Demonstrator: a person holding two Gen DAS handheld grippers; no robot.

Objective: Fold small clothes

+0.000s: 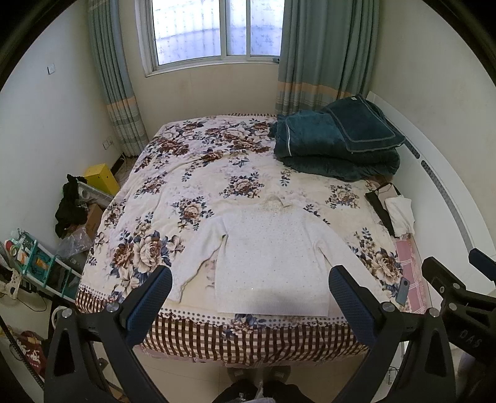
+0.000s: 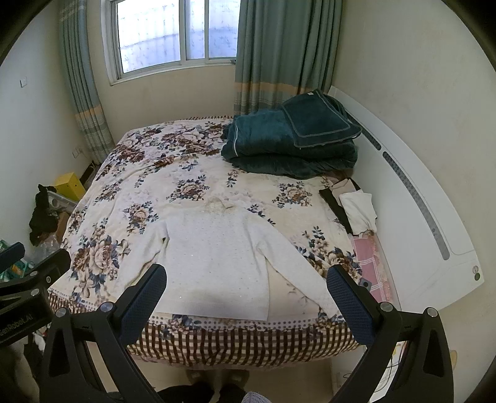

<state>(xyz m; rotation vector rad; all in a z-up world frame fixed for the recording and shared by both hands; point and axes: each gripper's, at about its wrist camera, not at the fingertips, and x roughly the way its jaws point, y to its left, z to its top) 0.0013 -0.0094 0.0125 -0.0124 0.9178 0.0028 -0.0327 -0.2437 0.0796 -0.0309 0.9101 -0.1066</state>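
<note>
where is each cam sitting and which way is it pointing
Left wrist: sits on the left gripper, above the foot of the bed, tilted down toward the white sweater and the window; shows its own open jaws, the right gripper at the right edge, and feet below.
Right wrist: sits on the right gripper, same downward aim; shows its own open jaws, the left gripper at the left edge.
Shared: sweater spread flat, teal blanket pile, floral bedspread, curtains.
</note>
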